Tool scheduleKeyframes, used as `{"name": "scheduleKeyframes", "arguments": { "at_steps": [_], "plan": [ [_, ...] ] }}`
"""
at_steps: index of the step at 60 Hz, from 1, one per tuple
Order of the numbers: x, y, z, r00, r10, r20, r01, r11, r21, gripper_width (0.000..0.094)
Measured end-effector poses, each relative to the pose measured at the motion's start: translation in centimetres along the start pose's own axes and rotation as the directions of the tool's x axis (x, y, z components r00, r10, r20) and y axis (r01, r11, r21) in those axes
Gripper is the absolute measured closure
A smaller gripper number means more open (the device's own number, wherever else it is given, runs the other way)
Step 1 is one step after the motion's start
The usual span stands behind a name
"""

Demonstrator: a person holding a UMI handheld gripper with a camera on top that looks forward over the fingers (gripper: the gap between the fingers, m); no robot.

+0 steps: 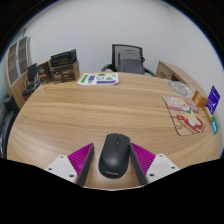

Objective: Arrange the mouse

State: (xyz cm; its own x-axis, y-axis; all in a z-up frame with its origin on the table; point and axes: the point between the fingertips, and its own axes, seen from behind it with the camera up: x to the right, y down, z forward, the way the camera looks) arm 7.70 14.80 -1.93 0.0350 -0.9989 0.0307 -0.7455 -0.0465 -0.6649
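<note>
A black computer mouse (114,156) lies lengthwise between my gripper's (113,150) two fingers, low over the wooden table (90,115). The magenta pads (83,160) sit against its left and right sides with no visible gap, so the gripper is shut on it. Whether the mouse rests on the wood or is held just above it cannot be told. A patterned mouse mat (186,114) lies on the table ahead and to the right of the fingers.
A purple box (213,98) stands at the mat's far right. Papers (98,78) lie at the table's far edge, with an office chair (128,58) behind them. Shelving and dark equipment (45,70) stand at the far left.
</note>
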Motion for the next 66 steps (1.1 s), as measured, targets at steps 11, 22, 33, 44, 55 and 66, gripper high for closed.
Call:
{"name": "scheduleKeyframes", "arguments": {
  "at_steps": [11, 22, 33, 44, 55, 66],
  "plan": [
    [0.1, -0.2, 0.3, 1.000, 0.015, 0.001, -0.015, 1.000, 0.010, 0.0422],
    [0.2, -0.3, 0.3, 0.999, 0.032, -0.002, -0.032, 0.999, 0.021, 0.0530],
    [0.3, -0.5, -0.2, 0.999, 0.048, -0.004, -0.048, 0.998, 0.043, 0.0596],
    [2.0, -6.9, -4.8, 0.998, 0.057, 0.018, -0.059, 0.986, 0.155, 0.0594],
    [12.2, -17.1, -8.1, 0.996, 0.063, -0.069, -0.038, 0.948, 0.317, 0.0594],
    [24.7, -20.2, -5.6, 0.977, 0.087, -0.196, -0.013, 0.938, 0.347, 0.0597]
  ]
}}
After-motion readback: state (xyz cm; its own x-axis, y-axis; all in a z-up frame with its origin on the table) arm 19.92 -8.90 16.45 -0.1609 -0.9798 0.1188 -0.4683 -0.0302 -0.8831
